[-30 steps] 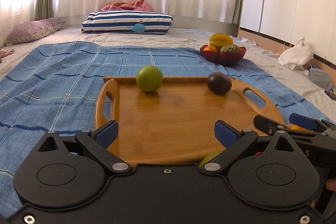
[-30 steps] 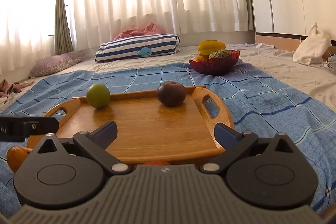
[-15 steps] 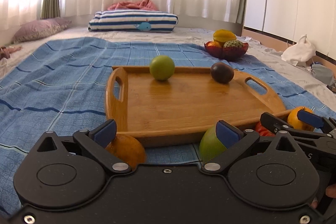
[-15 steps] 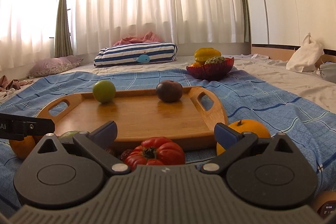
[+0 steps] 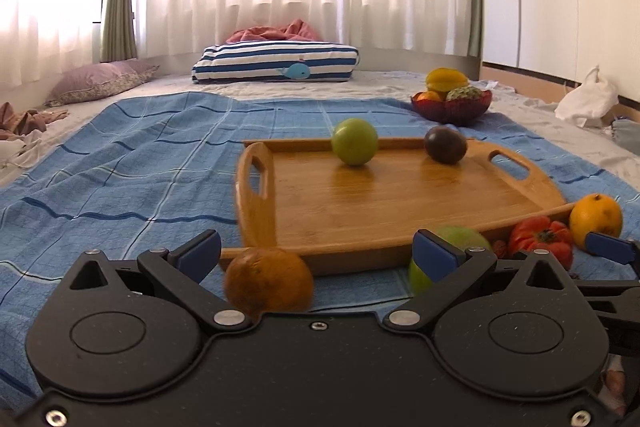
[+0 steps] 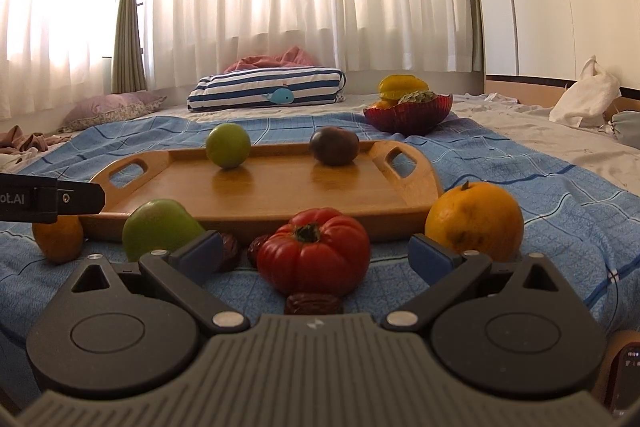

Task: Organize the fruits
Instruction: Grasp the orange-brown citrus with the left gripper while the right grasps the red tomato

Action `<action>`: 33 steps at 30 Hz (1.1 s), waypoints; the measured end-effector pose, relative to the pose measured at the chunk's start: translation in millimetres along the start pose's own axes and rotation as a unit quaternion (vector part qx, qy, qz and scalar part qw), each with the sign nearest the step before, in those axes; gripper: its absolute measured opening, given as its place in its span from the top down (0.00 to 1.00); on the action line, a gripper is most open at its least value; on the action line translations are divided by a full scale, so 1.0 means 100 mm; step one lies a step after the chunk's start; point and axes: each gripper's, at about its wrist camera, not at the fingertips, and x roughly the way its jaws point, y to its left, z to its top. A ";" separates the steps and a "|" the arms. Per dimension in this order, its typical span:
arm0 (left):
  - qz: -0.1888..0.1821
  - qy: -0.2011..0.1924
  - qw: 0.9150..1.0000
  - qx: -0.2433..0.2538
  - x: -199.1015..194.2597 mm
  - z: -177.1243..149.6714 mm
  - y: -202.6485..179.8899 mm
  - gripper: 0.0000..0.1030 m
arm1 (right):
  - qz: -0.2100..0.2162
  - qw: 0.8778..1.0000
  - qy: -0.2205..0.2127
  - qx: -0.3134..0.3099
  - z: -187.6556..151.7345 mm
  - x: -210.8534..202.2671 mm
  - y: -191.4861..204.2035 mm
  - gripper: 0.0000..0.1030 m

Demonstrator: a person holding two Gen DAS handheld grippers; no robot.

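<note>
While both sets of jaws gape empty, two fruits sit on the tray (image 6: 272,187) beyond — tomato (image 6: 314,251) between the right jaws, orange (image 6: 474,221), others still unsorted.

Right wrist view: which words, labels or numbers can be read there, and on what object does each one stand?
"ot.AI": white letters on the black left hand-held gripper at the left edge; the beginning is cut off.
Phone screen at the lower right: small digits, too blurred to read.
No other text is visible.
</note>
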 end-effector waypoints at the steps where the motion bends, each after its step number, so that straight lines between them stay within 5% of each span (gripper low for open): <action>1: 0.003 0.001 1.000 0.000 0.01 -0.01 0.01 0.01 | 0.000 1.000 0.003 -0.002 0.00 0.00 0.01 0.00; 8: 0.015 0.009 1.000 -0.007 0.08 -0.06 0.09 0.01 | 0.001 1.000 0.016 -0.004 -0.02 0.02 0.01 0.00; 12: 0.015 0.013 1.000 -0.013 0.09 -0.09 0.13 0.02 | -0.008 0.999 0.028 -0.013 0.00 0.08 0.01 0.08; 22: -0.004 0.030 0.999 -0.038 0.11 -0.14 0.22 0.16 | -0.011 0.999 0.038 -0.014 0.03 0.15 -0.02 0.20; 33: 0.001 0.034 0.999 -0.040 0.14 -0.17 0.25 0.28 | -0.012 0.999 0.040 -0.016 0.04 0.17 0.00 0.21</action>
